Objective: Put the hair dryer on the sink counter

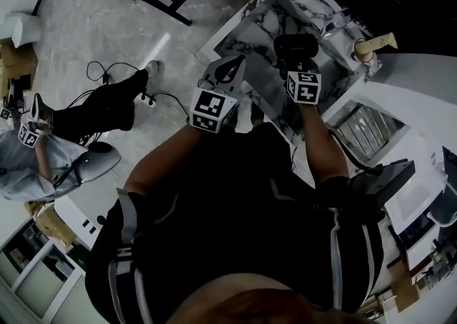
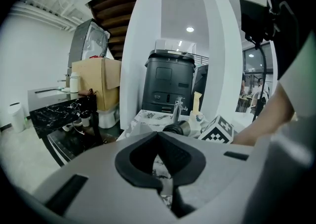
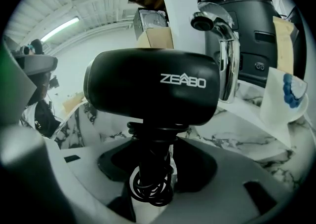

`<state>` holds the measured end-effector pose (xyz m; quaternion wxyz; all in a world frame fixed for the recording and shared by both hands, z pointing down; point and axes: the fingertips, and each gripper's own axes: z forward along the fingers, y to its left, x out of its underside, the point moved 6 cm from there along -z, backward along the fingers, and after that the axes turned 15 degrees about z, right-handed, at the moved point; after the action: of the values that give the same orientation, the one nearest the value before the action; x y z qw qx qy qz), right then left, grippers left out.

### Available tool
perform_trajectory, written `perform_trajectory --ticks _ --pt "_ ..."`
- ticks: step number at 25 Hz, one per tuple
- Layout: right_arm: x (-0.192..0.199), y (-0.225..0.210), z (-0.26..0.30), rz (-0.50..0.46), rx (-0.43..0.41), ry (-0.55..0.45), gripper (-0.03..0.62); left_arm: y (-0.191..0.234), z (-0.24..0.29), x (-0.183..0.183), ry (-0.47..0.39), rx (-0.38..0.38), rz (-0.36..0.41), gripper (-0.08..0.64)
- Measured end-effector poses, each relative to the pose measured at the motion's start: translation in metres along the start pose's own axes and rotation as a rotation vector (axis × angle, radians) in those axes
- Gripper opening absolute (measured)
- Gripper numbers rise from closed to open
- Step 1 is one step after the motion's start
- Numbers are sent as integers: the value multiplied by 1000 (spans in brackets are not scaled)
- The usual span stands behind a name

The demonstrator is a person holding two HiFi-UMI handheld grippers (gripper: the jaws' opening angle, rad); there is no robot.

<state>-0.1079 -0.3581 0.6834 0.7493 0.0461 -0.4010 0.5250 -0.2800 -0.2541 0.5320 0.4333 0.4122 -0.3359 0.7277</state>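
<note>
Up in the top middle of the head view, my right gripper (image 1: 294, 66) pinches the hair dryer (image 1: 296, 46) by its handle, over the white and black marble sink counter (image 1: 250, 26). I cannot tell if the dryer touches the counter. Seen from the right gripper view, the black dryer fills the middle of the frame, and its cord (image 3: 150, 183) is wound round the handle (a curly bundle right between my fingers). Behind it, at the upper right, stands the shiny tap (image 3: 224, 45). My left gripper (image 1: 230, 67) sits just left of the right one, fingers pressed together with nothing in them.
</note>
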Motion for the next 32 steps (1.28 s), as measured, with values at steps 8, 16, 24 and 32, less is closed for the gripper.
perform_trajectory --ticks 8,16,24,32 --pt "5 1 26 -16 8 63 209 -1 7 5 31 -9 3 6" --pt "19 -9 49 0 73 146 207 0 7 13 54 -11 -19 6" --pt "40 -19 62 17 128 225 207 -3 5 18 71 -8 -21 6" --pt "45 -25 73 35 160 268 207 -2 6 14 72 -7 -29 6"
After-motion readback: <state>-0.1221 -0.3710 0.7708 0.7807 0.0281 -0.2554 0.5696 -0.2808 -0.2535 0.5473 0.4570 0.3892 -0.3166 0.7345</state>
